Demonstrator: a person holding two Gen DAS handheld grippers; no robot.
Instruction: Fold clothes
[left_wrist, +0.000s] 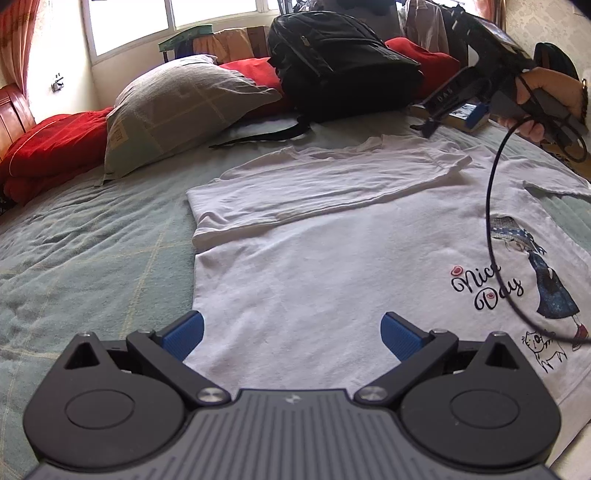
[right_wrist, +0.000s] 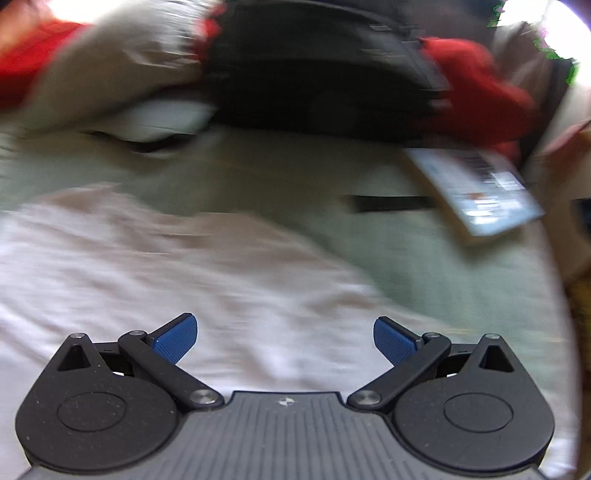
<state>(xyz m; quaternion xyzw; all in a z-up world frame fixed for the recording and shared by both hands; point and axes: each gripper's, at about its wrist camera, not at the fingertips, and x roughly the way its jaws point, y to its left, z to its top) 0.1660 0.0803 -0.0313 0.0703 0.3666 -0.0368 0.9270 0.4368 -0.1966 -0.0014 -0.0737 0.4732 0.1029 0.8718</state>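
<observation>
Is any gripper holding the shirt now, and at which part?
No. The left gripper and the right gripper are both open above the white shirt; nothing is between their fingers.

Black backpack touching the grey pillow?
Apart. The left wrist view shows red bedding between the backpack and the pillow.

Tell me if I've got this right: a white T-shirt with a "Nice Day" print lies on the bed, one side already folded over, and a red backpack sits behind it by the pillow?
Nearly. The backpack is black, not red, as the left wrist view shows; the red things beside it are bedding. The rest holds: the white T-shirt lies on the bed with one side folded over, near the pillow.
</observation>
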